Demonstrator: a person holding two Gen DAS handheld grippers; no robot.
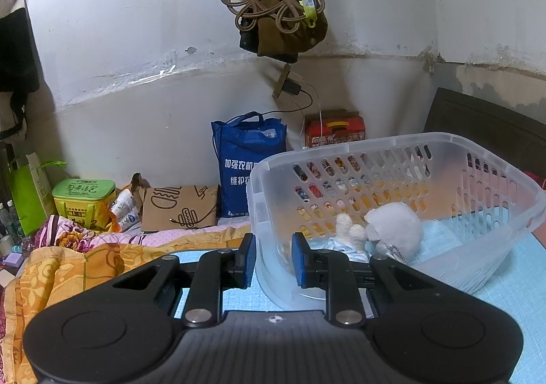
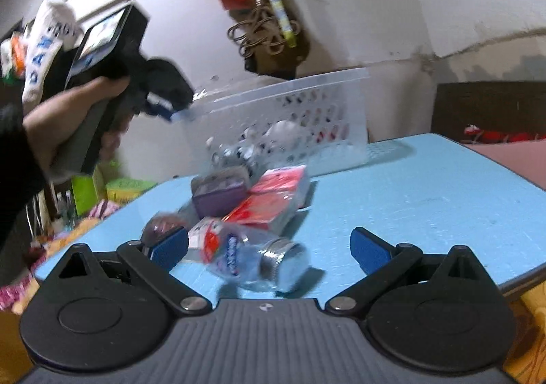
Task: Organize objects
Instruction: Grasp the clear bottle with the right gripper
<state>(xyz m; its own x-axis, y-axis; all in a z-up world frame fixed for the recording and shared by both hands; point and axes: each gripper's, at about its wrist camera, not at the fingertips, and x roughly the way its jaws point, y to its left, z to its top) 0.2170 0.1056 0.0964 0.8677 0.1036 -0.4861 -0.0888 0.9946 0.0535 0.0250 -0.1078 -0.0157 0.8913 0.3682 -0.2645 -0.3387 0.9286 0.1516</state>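
A clear plastic basket (image 1: 505, 179) is tipped up off the light blue table (image 1: 518, 285). My left gripper (image 1: 273, 259) is shut on its near rim and holds it tilted. A white plush toy (image 1: 392, 229) lies inside it. In the right wrist view the basket (image 2: 300, 90) hangs tilted above the table (image 2: 426, 196). Below it lie a purple box (image 2: 218, 193), a red and white pack (image 2: 273, 203), a crushed clear bottle (image 2: 259, 261) and a dark round thing (image 2: 160, 225). My right gripper (image 2: 269, 251) is open just in front of the bottle.
The left gripper (image 2: 163, 101) and the hand holding it show at the left of the right wrist view. Behind the table are a blue bag (image 1: 245, 159), a red box (image 1: 334, 128), a brown paper bag (image 1: 181, 206) and a green tin (image 1: 83, 200). Patterned bedding (image 1: 68, 264) lies at left.
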